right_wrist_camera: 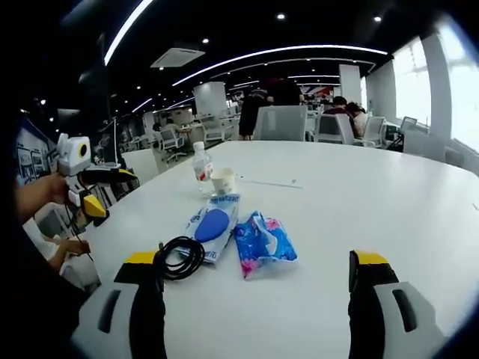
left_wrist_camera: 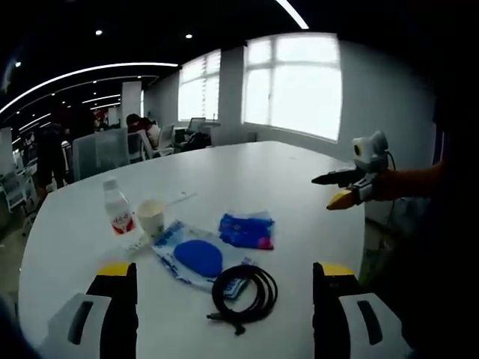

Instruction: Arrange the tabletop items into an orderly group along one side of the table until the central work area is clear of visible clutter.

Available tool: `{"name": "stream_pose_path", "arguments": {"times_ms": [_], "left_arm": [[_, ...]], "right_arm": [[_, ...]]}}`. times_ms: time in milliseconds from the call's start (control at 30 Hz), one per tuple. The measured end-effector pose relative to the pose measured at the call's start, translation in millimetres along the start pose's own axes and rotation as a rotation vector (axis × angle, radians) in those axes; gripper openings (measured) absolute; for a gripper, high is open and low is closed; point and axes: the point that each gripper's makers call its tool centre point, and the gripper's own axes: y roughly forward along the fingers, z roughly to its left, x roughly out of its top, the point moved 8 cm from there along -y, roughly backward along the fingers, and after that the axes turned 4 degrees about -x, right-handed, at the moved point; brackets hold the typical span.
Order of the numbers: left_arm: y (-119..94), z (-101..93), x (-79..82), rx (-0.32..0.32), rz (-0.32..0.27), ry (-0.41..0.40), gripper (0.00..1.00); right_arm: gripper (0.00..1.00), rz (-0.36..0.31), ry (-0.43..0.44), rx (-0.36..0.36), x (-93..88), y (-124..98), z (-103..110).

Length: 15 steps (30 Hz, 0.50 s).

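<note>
On the white tabletop (left_wrist_camera: 247, 168), a small cluster of items sits around one landmark, the clear packet with a blue oval pad (left_wrist_camera: 196, 256) (right_wrist_camera: 214, 223). Touching its near end lies a coiled black cable (left_wrist_camera: 245, 292) (right_wrist_camera: 179, 258), part of the coil resting on the packet's corner. Just beside the packet, on its window side, is a blue printed pouch (left_wrist_camera: 247, 230) (right_wrist_camera: 265, 243), close but with a thin strip of tabletop between them. At the packet's far end stand a paper cup (left_wrist_camera: 151, 218) (right_wrist_camera: 223, 181) and, just beside that, an upright water bottle with a red label (left_wrist_camera: 117, 209) (right_wrist_camera: 201, 167). Beyond the cup a thin white strip (right_wrist_camera: 268, 182) lies flat. The cluster lies near one rounded edge of the tabletop; from the pouch toward the windows a wide bare stretch runs to the far edge. The left hand-held gripper (left_wrist_camera: 224, 280) is released, jaws wide apart, with the cable and packet between and just ahead of them, not touched. The right hand-held gripper (right_wrist_camera: 254, 273) is likewise spread wide, hovering near the pouch and cable without contact. Office chairs (right_wrist_camera: 282, 122) and people stand well beyond the packet.
</note>
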Motion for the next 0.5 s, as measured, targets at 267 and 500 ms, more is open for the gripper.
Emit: {"name": "stream_pose_path", "arguments": {"times_ms": [267,500], "left_arm": [[5.1,3.2,0.7,-0.010,0.011,0.012,0.94],[10.8,10.3,-3.6,-0.039,0.040,0.037,0.87]], "right_arm": [[0.96,0.000,0.016,-0.010,3.9,4.5,4.4],[0.88,0.041,0.058,-0.001,-4.7,15.1,20.8]]}}
